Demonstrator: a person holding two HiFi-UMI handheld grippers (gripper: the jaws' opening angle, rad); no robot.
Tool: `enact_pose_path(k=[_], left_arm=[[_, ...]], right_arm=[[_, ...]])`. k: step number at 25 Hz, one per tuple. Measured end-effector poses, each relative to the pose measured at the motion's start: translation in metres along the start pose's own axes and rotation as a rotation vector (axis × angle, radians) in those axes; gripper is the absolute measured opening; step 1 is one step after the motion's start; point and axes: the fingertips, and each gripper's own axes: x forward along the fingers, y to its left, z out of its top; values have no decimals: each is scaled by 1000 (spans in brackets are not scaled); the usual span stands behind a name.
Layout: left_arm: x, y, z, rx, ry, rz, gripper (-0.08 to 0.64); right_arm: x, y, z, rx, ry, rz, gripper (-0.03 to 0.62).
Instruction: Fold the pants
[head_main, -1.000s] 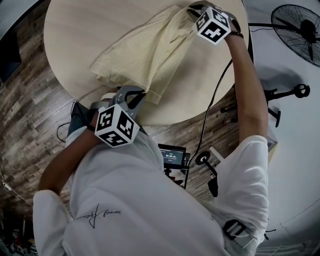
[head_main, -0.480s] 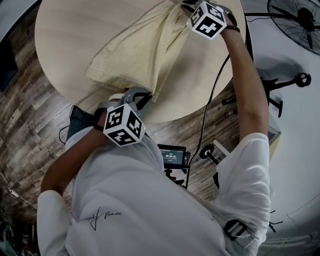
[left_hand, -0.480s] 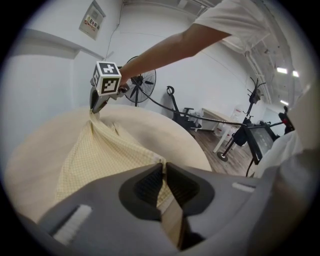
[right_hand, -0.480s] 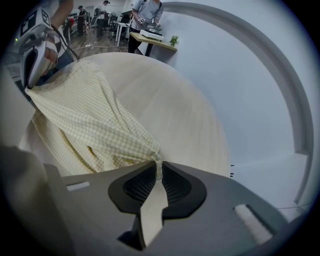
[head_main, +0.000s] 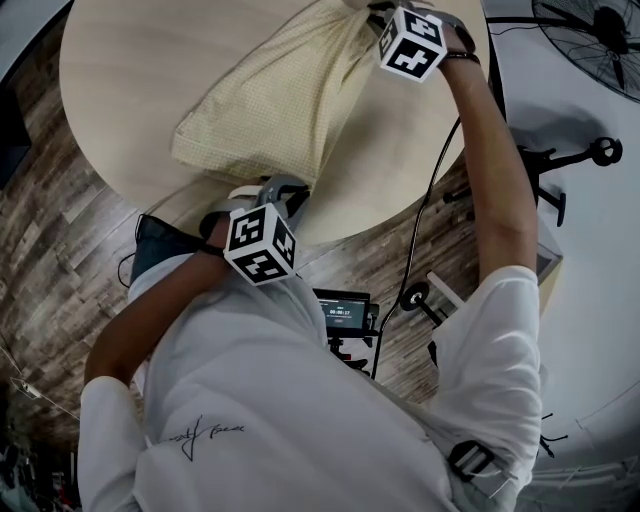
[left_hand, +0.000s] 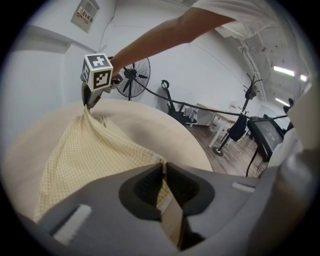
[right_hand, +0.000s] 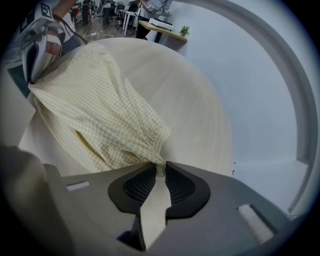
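Pale yellow checked pants (head_main: 270, 100) lie stretched across the round light wooden table (head_main: 130, 60). My left gripper (head_main: 293, 196) is at the table's near edge, shut on a corner of the pants (left_hand: 85, 160); the fabric is pinched between its pads (left_hand: 164, 169). My right gripper (head_main: 372, 10) is at the far right of the table, shut on the other end of the pants (right_hand: 95, 110), with bunched cloth between its jaws (right_hand: 160, 167). Each gripper shows in the other's view: the right gripper (left_hand: 92, 97) lifts its end, and the left gripper (right_hand: 37, 50) holds the far corner.
A standing fan (head_main: 590, 45) is to the right of the table, with a black stand (head_main: 560, 185) nearby. A cable (head_main: 425, 210) hangs past the table edge, over a small screen device (head_main: 340, 312) on the wooden floor. Office chairs and desks (left_hand: 240, 127) stand farther off.
My left gripper has shifted rightward along the near table edge with its corner of the pants. The right gripper has moved slightly left, still holding its end.
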Motion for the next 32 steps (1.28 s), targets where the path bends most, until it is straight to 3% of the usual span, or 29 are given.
enact_pose_path(k=[11,15,21,25,28,30,32], left_arm=[[17,-8,-13,18,41,-38,83],[21,-12,-13,30,49,-43,84],[24,-20,-19,56,73,-73,86],[20,-30,-17,51,56,-123,85],[15,-40,-12,69,35,-150,86],[11,-44,-10,90,32,-152,86],[5,-45,-10,95,30,-148,86]], right_arm=[[0,28,-56,79,166,15,37],[2,36,-89,178,259,25,98],[-11,43,-108,313,299,-40,97],[-27,46,-107,443,244,-106,80],[-42,59,-92,521,143,-118,57],[-52,68,-83,560,99,-122,0],[-63,77,-72,592,70,-121,0]])
